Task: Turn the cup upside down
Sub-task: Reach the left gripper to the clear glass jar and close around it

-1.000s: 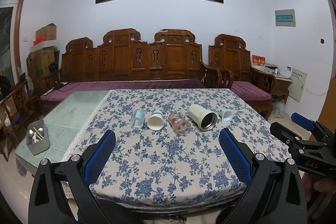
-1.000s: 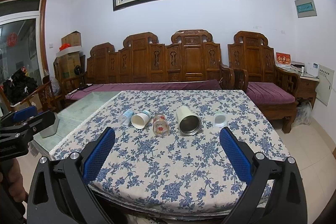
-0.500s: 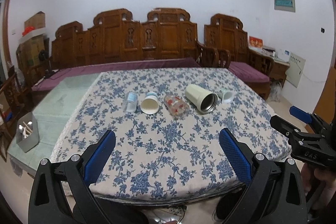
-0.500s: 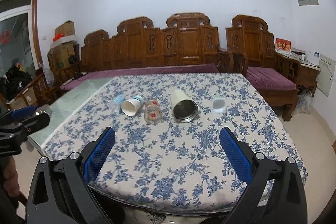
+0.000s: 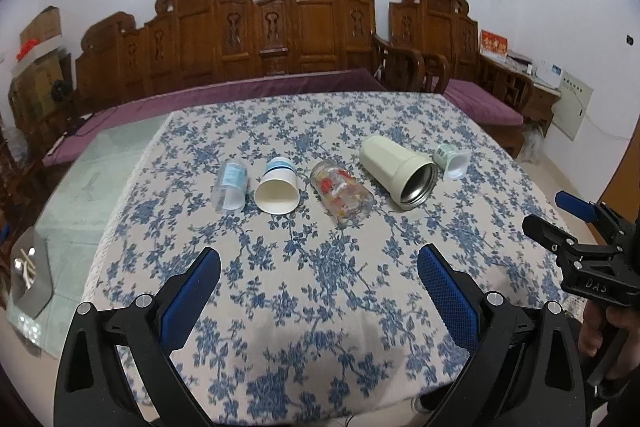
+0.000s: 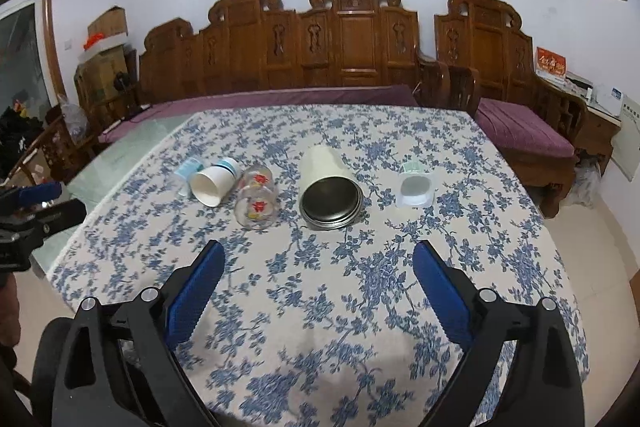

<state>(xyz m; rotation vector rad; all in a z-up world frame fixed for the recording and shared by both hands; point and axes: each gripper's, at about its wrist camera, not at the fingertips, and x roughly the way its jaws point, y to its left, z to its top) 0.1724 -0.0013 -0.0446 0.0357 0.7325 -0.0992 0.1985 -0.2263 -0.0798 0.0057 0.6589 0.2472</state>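
Observation:
Several cups lie on their sides in a row on the blue-flowered tablecloth (image 5: 320, 267): a small clear plastic cup (image 5: 230, 185), a white paper cup (image 5: 277, 185), a glass with red print (image 5: 341, 193), a large cream steel-lined tumbler (image 5: 398, 171) and a small white cup (image 5: 452, 161). In the right wrist view they are the plastic cup (image 6: 186, 173), paper cup (image 6: 214, 181), glass (image 6: 256, 197), tumbler (image 6: 328, 187) and small cup (image 6: 416, 185). My left gripper (image 5: 319, 279) and right gripper (image 6: 319, 275) are both open and empty, above the table's near part, short of the cups.
A carved wooden bench (image 5: 280, 39) with purple cushions stands behind the table. A glass-topped strip (image 5: 80, 195) lies left of the cloth, with a metal box (image 5: 30, 275) on it. The right gripper also shows in the left wrist view (image 5: 576, 227).
Both grippers have moved forward and tilted down toward the table, so the cups look nearer and larger. The cups have not moved. Both grippers stay open.

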